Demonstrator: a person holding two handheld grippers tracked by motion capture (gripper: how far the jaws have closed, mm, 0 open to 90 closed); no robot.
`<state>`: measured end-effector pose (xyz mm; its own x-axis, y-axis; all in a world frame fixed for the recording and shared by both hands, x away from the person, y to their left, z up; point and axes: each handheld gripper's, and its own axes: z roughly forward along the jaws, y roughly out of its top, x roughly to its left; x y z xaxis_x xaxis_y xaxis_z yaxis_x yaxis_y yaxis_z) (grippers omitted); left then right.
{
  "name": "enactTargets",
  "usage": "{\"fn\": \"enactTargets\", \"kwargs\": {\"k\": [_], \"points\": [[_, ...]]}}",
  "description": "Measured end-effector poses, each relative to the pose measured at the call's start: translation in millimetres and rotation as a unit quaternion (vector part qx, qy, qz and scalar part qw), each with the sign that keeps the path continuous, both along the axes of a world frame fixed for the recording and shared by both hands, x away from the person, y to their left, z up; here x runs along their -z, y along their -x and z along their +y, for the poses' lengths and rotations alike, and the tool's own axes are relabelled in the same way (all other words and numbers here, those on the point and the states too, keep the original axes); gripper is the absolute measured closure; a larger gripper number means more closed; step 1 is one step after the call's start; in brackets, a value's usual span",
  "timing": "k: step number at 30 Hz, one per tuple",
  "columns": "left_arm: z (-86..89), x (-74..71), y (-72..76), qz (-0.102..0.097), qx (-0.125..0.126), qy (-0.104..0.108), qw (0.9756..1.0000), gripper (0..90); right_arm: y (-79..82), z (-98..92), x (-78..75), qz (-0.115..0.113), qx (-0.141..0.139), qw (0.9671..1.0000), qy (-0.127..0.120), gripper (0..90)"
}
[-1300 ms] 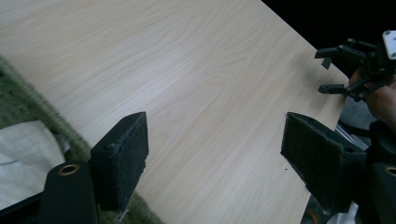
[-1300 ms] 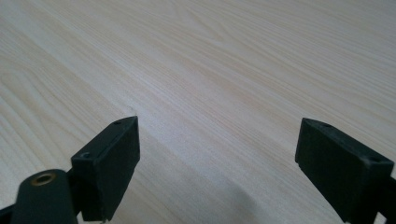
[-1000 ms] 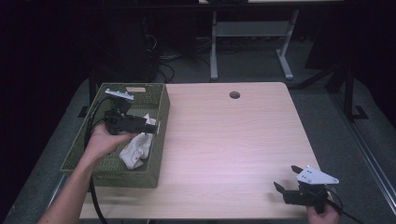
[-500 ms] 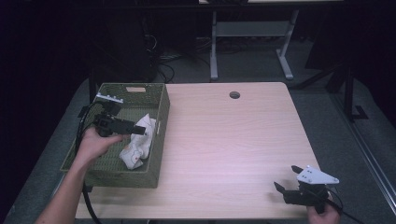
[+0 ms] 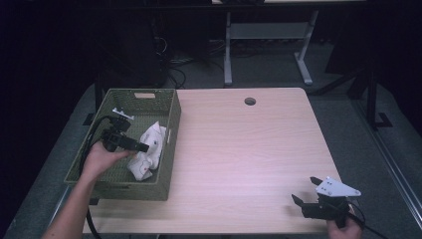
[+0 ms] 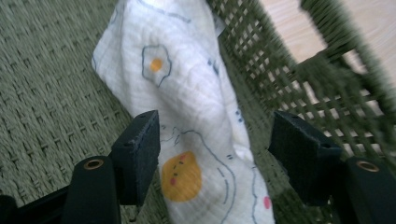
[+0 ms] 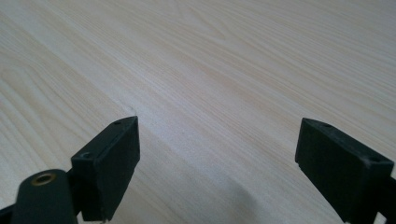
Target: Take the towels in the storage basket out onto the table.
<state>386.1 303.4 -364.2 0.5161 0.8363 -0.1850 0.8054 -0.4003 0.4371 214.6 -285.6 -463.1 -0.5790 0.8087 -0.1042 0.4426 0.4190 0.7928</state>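
High view overlooks table (image 5: 239,149), gripper views close, sharing basket (image 6: 289,60), tabletop

Left gripper (image 5: 142,147) fingers have just been closing, still apart; right gripper (image 5: 304,190) fingers spread wide.

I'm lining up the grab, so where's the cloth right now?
In the high view the cloth lies in the green basket at the table's left, against its right wall. The left gripper has its open jaws around it, not yet pressing.

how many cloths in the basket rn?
1. A white printed cloth lies crumpled against the right wall of the green basket, between the open fingers of the left gripper. A second one beneath it can't be ruled out.
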Motion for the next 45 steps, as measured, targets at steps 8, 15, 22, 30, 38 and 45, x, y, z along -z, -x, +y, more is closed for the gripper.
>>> {"fn": "enactTargets", "kwargs": {"k": [8,15,22,30,38,45], "points": [[-8.1,9.6,-4.6,0.015,0.003,-0.032,0.9994,40.9,-0.1,0.2,-0.5,0.001,0.0,1.0,-0.002,13.5],[-8.5,19.6,-11.4,0.032,0.0,-0.042,0.9986,46.8,1.2,0.4,-0.6,-0.001,-0.003,1.0,-0.002,13.5],[-12.9,29.0,-15.2,0.047,0.014,-0.069,0.9964,57.6,-0.2,-0.7,0.1,-0.002,-0.004,1.0,-0.003,13.5],[-6.9,29.2,-13.4,0.05,0.004,-0.078,0.9957,77.1,-1.3,-1.0,0.7,0.001,0.002,1.0,-0.004,13.5],[11.4,20.2,-7.2,0.033,-0.017,-0.049,0.9981,78.7,-2.1,-2.3,0.9,0.001,0.007,1.0,-0.006,13.5],[17.6,17.8,-4.6,0.028,-0.023,-0.039,0.9986,79.0,-2.1,-3.0,0.3,0.002,0.012,0.9999,-0.009,13.5]]}}
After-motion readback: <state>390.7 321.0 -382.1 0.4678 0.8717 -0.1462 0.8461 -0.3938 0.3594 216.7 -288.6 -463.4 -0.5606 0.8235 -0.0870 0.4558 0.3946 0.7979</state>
